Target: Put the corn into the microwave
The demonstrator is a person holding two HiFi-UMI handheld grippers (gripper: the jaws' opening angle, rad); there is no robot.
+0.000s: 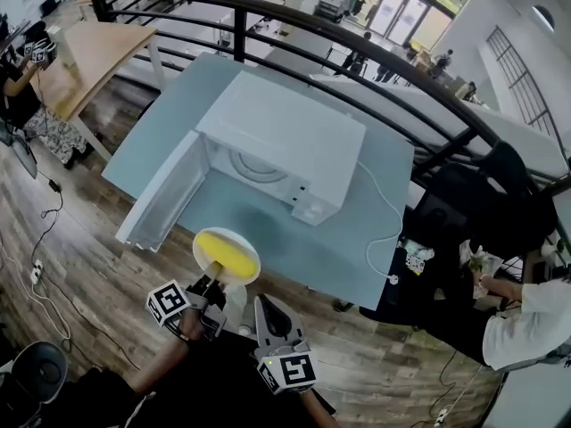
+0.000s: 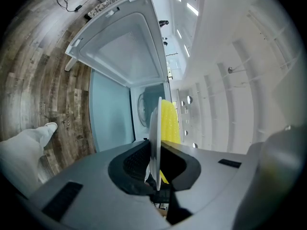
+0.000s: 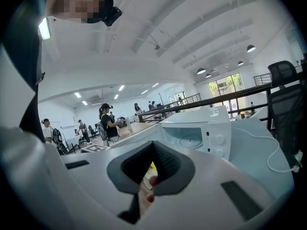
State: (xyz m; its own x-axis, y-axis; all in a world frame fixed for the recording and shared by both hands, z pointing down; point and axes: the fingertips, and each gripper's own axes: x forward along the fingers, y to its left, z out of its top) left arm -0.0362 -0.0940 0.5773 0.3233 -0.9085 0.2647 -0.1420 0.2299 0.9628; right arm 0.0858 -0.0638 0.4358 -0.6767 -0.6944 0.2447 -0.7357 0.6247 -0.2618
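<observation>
A white microwave stands on the blue-grey table with its door swung wide open to the left. In front of the door, at the table's near edge, a white plate carries yellow corn. My left gripper is shut on the plate's near rim. In the left gripper view the plate stands edge-on between the jaws of the left gripper, with the corn on its right face and the open door ahead. My right gripper hovers beside it, jaws together and holding nothing. From the right gripper the microwave lies ahead.
A white power cable trails over the table's right side. A black railing curves behind the table. A seated person and a black chair are at the right, and a wooden table at the far left.
</observation>
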